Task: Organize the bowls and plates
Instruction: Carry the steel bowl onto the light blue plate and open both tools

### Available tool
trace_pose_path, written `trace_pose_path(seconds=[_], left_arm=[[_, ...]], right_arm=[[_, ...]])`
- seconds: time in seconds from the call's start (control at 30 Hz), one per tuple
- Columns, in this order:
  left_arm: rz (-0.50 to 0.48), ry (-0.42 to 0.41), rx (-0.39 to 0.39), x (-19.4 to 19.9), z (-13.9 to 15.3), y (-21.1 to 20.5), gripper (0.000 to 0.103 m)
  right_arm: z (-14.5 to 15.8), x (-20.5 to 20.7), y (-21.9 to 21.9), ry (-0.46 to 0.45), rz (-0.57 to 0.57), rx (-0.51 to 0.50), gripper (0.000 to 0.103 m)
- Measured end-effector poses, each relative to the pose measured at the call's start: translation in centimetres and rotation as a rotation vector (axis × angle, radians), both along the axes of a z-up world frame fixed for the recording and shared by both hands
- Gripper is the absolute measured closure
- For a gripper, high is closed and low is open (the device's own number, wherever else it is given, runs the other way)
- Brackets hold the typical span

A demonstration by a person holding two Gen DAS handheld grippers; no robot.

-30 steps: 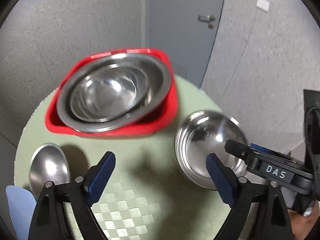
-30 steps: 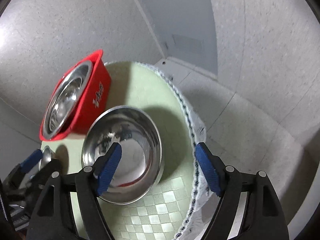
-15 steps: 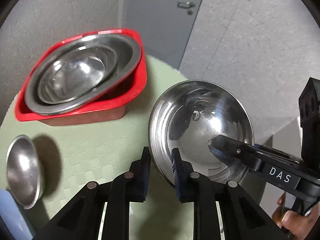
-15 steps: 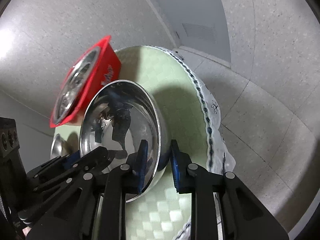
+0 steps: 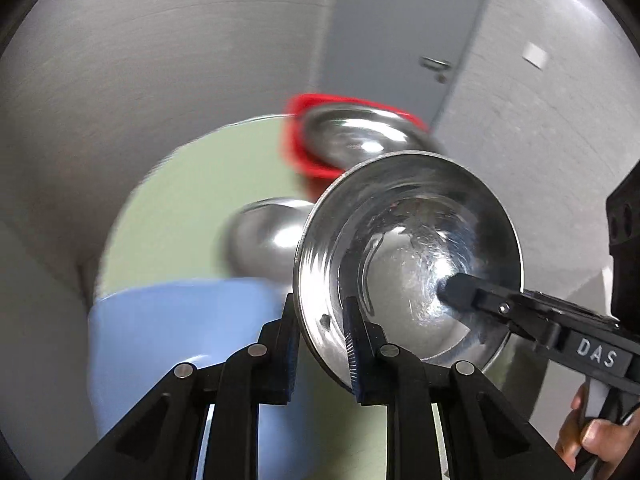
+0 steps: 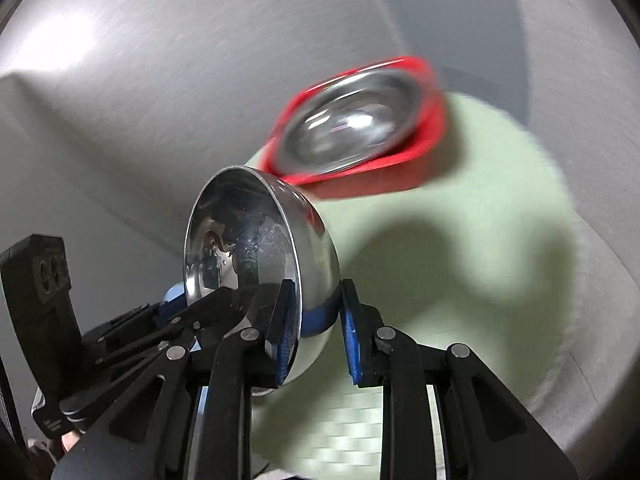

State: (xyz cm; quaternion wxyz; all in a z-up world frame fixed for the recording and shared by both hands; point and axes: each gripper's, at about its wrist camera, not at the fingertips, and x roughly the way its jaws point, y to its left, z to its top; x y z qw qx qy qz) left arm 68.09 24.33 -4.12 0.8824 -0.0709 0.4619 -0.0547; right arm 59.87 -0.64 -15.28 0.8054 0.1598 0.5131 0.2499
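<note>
A shiny steel bowl [image 5: 408, 256] hangs tilted above the green table [image 5: 180, 200], held by both grippers. My left gripper [image 5: 320, 340] is shut on its near rim. A finger [image 5: 460, 292] of my right gripper reaches inside the bowl from the right. In the right wrist view my right gripper [image 6: 316, 332] is shut on the bowl [image 6: 248, 240] wall, with the left gripper [image 6: 208, 312] beside it on the left. A red basket [image 6: 424, 136] at the back holds nested steel bowls [image 6: 352, 128]. A small steel bowl [image 5: 264, 240] lies overturned on the table.
A light blue object [image 5: 172, 340] fills the lower left of the left wrist view, blurred. Grey walls and a door [image 5: 400, 40] stand behind the round table [image 6: 460, 260]. A person's hand [image 5: 592, 436] grips the right tool's handle.
Both grippers went from open to shut on the bowl's rim. The bowl has since left the table and tilted, and both views have swung so the basket sits further right.
</note>
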Motion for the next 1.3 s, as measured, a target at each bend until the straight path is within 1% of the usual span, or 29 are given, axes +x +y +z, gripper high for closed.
trace_pose_path(seconds=[0.07, 0.1, 0.23, 0.3, 0.4, 0.43, 0.5, 0.53, 0.57, 0.63, 0.67, 0.7, 0.73, 0.77, 0.8, 0.87, 0.9, 0.93, 0.97, 1.03, 1.07, 1.1, 1.13, 1.17, 1.2, 1.3], left_arm=[[0.042, 0.012, 0.021, -2.1, -0.2, 3.2, 0.086], [0.054, 0.023, 0.031, -2.7, -0.2, 4.1, 0.086], [0.099, 0.085, 0.049, -4.8, -2.0, 8.1, 0.086], [0.101, 0.119, 0.056, -4.9, -2.7, 8.6, 0.086], [0.094, 0.156, 0.068, -4.6, -3.7, 9.3, 0.085], [0.087, 0.163, 0.070, -4.1, -4.0, 9.4, 0.083], [0.081, 0.170, 0.066, -3.4, -4.3, 9.3, 0.083], [0.079, 0.171, 0.065, -3.4, -4.6, 9.1, 0.079], [0.075, 0.174, 0.061, -3.3, -4.6, 9.2, 0.077], [0.071, 0.181, 0.056, -2.3, -5.3, 9.1, 0.077], [0.068, 0.183, 0.052, -2.8, -5.4, 9.2, 0.076], [0.067, 0.184, 0.051, -2.5, -5.8, 9.5, 0.075], [0.068, 0.182, 0.050, -2.4, -5.7, 9.5, 0.069], [0.069, 0.179, 0.046, -2.3, -6.0, 9.6, 0.065], [0.080, 0.174, 0.046, -2.3, -6.0, 9.7, 0.063], [0.102, 0.167, 0.027, -2.1, -5.7, 10.2, 0.053], [0.113, 0.162, 0.019, -2.0, -5.6, 10.3, 0.050], [0.124, 0.152, 0.011, -2.0, -5.2, 10.5, 0.043], [0.133, 0.140, 0.008, -2.1, -4.7, 10.6, 0.037], [0.140, 0.109, -0.002, -2.1, -3.6, 10.8, 0.033], [0.137, 0.097, -0.008, -1.8, -3.2, 10.6, 0.031], [0.132, 0.082, -0.017, -1.4, -2.7, 10.4, 0.029], [0.127, 0.074, -0.023, -1.0, -2.4, 10.2, 0.025], [0.120, 0.069, -0.029, -0.4, -2.1, 9.8, 0.022], [0.116, 0.066, -0.028, -0.2, -2.0, 9.7, 0.022], [0.105, 0.058, -0.024, 2.3, -1.5, 8.8, 0.021]], right_arm=[[-0.2, -0.9, 3.2, 0.006, 0.049, -0.002, 0.081], [-0.6, -1.4, 5.2, 0.016, 0.076, -0.006, 0.081], [-3.0, -2.6, 10.2, 0.077, 0.139, -0.011, 0.081], [-4.4, -3.1, 12.1, 0.109, 0.157, -0.025, 0.081], [-6.0, -3.3, 13.8, 0.139, 0.164, -0.059, 0.081], [-6.4, -3.3, 14.4, 0.144, 0.165, -0.076, 0.081], [-6.9, -3.2, 15.2, 0.149, 0.165, -0.103, 0.079], [-7.2, -3.0, 15.8, 0.151, 0.162, -0.117, 0.078], [-7.5, -2.9, 16.1, 0.156, 0.161, -0.129, 0.078], [-7.8, -3.0, 16.7, 0.166, 0.160, -0.144, 0.077], [-8.0, -2.9, 16.9, 0.171, 0.160, -0.154, 0.077], [-8.2, -2.9, 17.5, 0.173, 0.157, -0.159, 0.074], [-8.2, -2.9, 17.6, 0.175, 0.154, -0.155, 0.072], [-8.3, -2.9, 17.7, 0.180, 0.153, -0.150, 0.066], [-8.2, -2.8, 17.8, 0.181, 0.155, -0.136, 0.063], [-8.2, -2.7, 17.6, 0.173, 0.152, -0.129, 0.062], [-7.9, -2.4, 17.3, 0.170, 0.150, -0.126, 0.059], [-7.4, -2.2, 17.1, 0.163, 0.146, -0.121, 0.057], [-6.8, -2.1, 16.6, 0.159, 0.148, -0.112, 0.052], [-6.0, -2.1, 16.0, 0.141, 0.145, -0.103, 0.046], [-5.6, -2.0, 15.7, 0.129, 0.141, -0.103, 0.040], [-5.0, -1.8, 15.2, 0.117, 0.135, -0.093, 0.040], [-4.5, -1.4, 14.6, 0.107, 0.122, -0.081, 0.040], [-4.1, -1.1, 14.1, 0.092, 0.110, -0.076, 0.040], [-3.8, -0.7, 13.6, 0.073, 0.093, -0.078, 0.040], [-3.0, 1.1, 11.3, 0.025, 0.016, -0.091, 0.039]])
